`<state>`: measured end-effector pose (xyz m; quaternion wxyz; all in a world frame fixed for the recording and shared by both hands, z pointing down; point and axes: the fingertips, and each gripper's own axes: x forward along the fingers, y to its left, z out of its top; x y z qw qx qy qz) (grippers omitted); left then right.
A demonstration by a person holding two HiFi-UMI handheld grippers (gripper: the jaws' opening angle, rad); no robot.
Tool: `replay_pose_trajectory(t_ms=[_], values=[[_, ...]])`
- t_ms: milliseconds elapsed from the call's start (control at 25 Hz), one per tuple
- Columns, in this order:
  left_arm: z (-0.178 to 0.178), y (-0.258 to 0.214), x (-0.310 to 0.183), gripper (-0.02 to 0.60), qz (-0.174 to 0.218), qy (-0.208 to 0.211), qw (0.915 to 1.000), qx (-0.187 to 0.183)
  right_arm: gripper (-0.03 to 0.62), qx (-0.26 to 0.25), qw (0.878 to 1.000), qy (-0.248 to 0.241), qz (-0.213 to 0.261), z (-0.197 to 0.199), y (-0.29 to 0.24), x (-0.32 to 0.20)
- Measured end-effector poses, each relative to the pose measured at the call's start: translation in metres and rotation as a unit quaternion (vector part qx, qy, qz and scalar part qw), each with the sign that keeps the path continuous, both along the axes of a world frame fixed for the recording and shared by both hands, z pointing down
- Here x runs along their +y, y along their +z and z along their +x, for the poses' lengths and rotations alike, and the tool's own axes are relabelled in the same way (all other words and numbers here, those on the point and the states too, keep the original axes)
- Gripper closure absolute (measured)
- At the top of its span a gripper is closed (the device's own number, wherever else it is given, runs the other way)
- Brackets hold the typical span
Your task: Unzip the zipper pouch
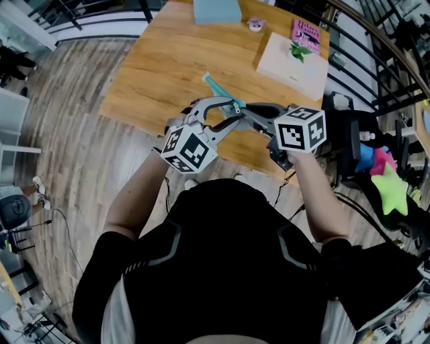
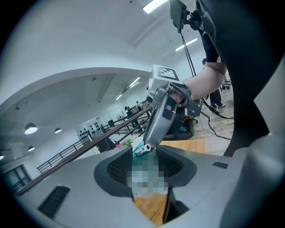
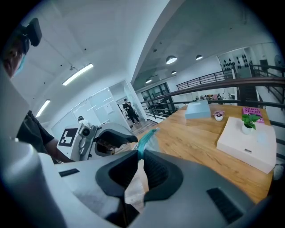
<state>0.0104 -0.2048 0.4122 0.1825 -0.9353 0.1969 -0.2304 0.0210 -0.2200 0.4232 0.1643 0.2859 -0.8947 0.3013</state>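
The zipper pouch (image 1: 220,89) is teal-edged with pale, see-through fabric, held up in the air over the near edge of the wooden table (image 1: 161,74). My right gripper (image 1: 243,107) reaches in from the right and is shut on the pouch; in the right gripper view the teal zip strip (image 3: 144,137) and pale fabric (image 3: 135,185) are pinched between its pads. My left gripper (image 1: 235,111) comes from the left, jaws wide apart around the pouch's end. In the left gripper view a small white zipper pull (image 2: 143,149) shows at its fingertips, and a mosaic patch hides the pouch below.
On the table's far side lie a white box (image 1: 293,66) with a small plant, a light blue box (image 1: 216,10), a pink book (image 1: 306,31) and a tiny pot (image 1: 255,24). A railing and bright toys (image 1: 392,188) stand at the right. Wooden floor lies to the left.
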Motion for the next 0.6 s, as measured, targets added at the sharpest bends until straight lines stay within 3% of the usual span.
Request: replay_pose_trajectory(t_ms=[320, 440, 600], values=[[0.002, 0.006, 0.007, 0.471, 0.033, 0.021, 0.9983, -0.044, 0.545, 0.016, 1.000, -0.015, 0.002, 0.001, 0.003, 0.009], [0.001, 0.005, 0.012, 0.480, 0.010, 0.027, 0.9989, -0.038, 0.545, 0.019, 1.000, -0.024, 0.004, 0.002, 0.004, 0.012], [-0.002, 0.000, 0.014, 0.508, -0.048, 0.019, 0.9987, 0.004, 0.545, 0.023, 0.999, -0.038, 0.006, 0.002, 0.005, 0.016]])
